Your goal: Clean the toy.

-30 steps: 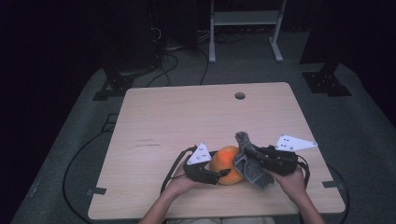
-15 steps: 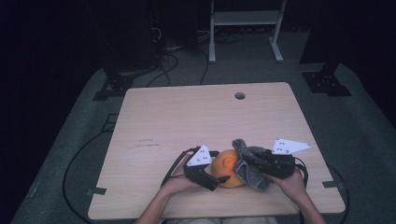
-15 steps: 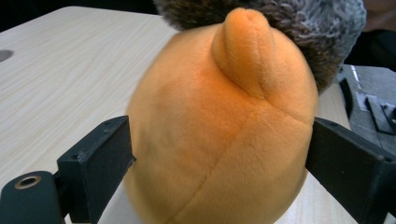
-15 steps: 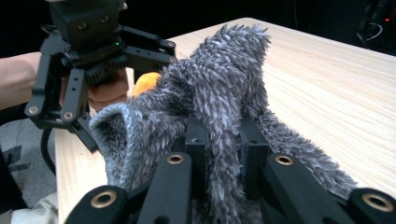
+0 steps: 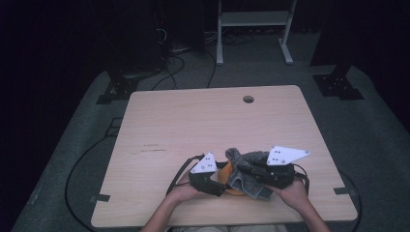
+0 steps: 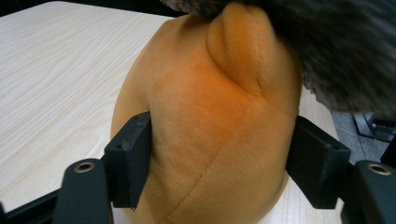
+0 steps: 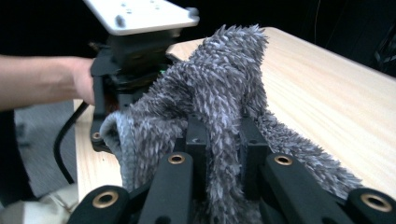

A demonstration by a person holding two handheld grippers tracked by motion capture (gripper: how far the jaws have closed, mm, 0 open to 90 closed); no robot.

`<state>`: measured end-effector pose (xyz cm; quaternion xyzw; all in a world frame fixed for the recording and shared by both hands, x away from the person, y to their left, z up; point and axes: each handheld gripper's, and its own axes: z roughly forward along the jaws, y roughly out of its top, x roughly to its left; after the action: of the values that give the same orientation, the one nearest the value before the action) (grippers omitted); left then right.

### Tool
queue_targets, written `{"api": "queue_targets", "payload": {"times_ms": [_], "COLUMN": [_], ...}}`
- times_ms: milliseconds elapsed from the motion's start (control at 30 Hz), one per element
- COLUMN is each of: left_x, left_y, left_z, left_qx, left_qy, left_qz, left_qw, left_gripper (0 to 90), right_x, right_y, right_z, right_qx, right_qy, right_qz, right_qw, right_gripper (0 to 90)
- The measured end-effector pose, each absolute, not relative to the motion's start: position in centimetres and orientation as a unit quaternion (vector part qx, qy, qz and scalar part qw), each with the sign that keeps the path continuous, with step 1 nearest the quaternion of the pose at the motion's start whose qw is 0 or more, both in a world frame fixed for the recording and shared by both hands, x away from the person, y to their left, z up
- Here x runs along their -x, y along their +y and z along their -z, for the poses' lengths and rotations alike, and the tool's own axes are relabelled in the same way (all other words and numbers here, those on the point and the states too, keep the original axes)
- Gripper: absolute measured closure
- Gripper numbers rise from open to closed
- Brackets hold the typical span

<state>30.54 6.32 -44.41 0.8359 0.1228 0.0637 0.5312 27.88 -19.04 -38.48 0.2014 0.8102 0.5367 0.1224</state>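
Observation:
An orange plush toy [image 5: 225, 175] sits near the table's front edge. In the left gripper view the two black pads [image 6: 133, 154] of my left gripper [image 5: 218, 186] press into the sides of the plush toy [image 6: 210, 121]. Its jaws have just been closing, with the plush between them. A grey fuzzy cloth [image 5: 244, 170] drapes over the plush from the right. My right gripper [image 5: 249, 171] is shut on a fold of the cloth [image 7: 224, 84], pinched tightly at the right gripper's [image 7: 223, 135] tips. The left gripper [image 7: 126, 70] shows just beyond the cloth.
The wooden table [image 5: 193, 125] has a small round hole [image 5: 248, 99] near its far edge. Behind the table stand a white frame [image 5: 251, 29] and dark stands on a grey floor, with cables [image 5: 174, 63] trailing.
My right gripper has moved left with the grey cloth, which now covers more of the orange plush. The left hand has stayed about where it was.

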Motion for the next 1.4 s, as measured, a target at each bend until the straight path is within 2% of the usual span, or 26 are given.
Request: {"api": "queue_targets", "payload": {"times_ms": [167, 300, 367, 467, 533, 567, 633, 667, 733, 767, 800, 933, 967, 1067, 1333, 1400], "left_x": [-30.5, -30.4, -30.2, -29.5, -29.4, -29.4, -29.6, -29.8, -29.9, -30.0, -30.2, -30.4, -30.6, -30.7, -31.2, -31.4], "left_y": [6.7, 6.5, 6.2, 5.5, 5.5, 6.1, 6.5, 6.8, 6.9, 6.9, 6.9, 7.1, 7.5, 8.0, 8.3, 8.4], "left_z": [44.5, 44.5, 44.4, 44.1, 44.1, 44.2, 44.3, 44.2, 44.2, 44.2, 44.2, 44.5, 44.6, 44.6, 44.6, 44.7], "left_qx": [-0.836, -0.837, -0.841, -0.856, -0.86, -0.858, -0.855, -0.85, -0.85, -0.848, -0.846, -0.841, -0.838, -0.839, -0.829, -0.826], "left_qy": [0.125, 0.122, 0.114, 0.092, 0.088, 0.094, 0.1, 0.108, 0.11, 0.112, 0.118, 0.13, 0.139, 0.14, 0.172, 0.179], "left_qz": [-0.067, -0.072, -0.082, -0.106, -0.112, -0.11, -0.107, -0.099, -0.098, -0.096, -0.092, -0.087, -0.085, -0.085, -0.082, -0.081], "left_qw": [0.53, 0.529, 0.522, 0.497, 0.49, 0.493, 0.498, 0.506, 0.506, 0.509, 0.513, 0.519, 0.521, 0.518, 0.526, 0.528], "left_gripper": [31.5, 30.7, 30.2, 29.5, 28.8, 28.6, 28.8, 29.7, 30.2, 30.3, 30.4, 30.2, 29.9, 29.4, 30.5, 30.5], "right_x": [-29.8, -30.1, -29.7, -28.6, -28.1, -27.8, -27.9, -28.4, -28.5, -28.5, -28.4, -27.5, -26.9, -26.3, -28.3, -27.9], "right_y": [-22.6, -24.3, -23.8, -20.8, -19.5, -18.1, -18.2, -19.0, -19.4, -20.3, -20.7, -20.7, -19.8, -19.0, -23.0, -22.7], "right_z": [40.1, 40.8, 40.4, 39.2, 39.0, 38.9, 39.0, 39.4, 39.6, 39.9, 39.9, 39.7, 39.7, 39.9, 41.4, 41.1], "right_qx": [-0.285, -0.32, -0.312, -0.263, -0.248, -0.231, -0.234, -0.25, -0.258, -0.277, -0.28, -0.265, -0.228, -0.199, -0.3, -0.291], "right_qy": [0.781, 0.77, 0.766, 0.775, 0.787, 0.802, 0.802, 0.803, 0.799, 0.793, 0.79, 0.781, 0.785, 0.797, 0.778, 0.775], "right_qz": [-0.547, -0.541, -0.553, -0.57, -0.559, -0.54, -0.539, -0.524, -0.525, -0.517, -0.519, -0.54, -0.559, -0.555, -0.531, -0.539], "right_qw": [0.101, 0.109, 0.1, 0.075, 0.083, 0.109, 0.109, 0.135, 0.139, 0.164, 0.17, 0.167, 0.139, 0.136, 0.152, 0.158], "right_gripper": [77.6, 77.5, 77.5, 77.3, 77.1, 77.2, 77.2, 77.3, 77.3, 77.4, 77.4, 77.1, 76.6, 76.4, 77.1, 77.0]}}
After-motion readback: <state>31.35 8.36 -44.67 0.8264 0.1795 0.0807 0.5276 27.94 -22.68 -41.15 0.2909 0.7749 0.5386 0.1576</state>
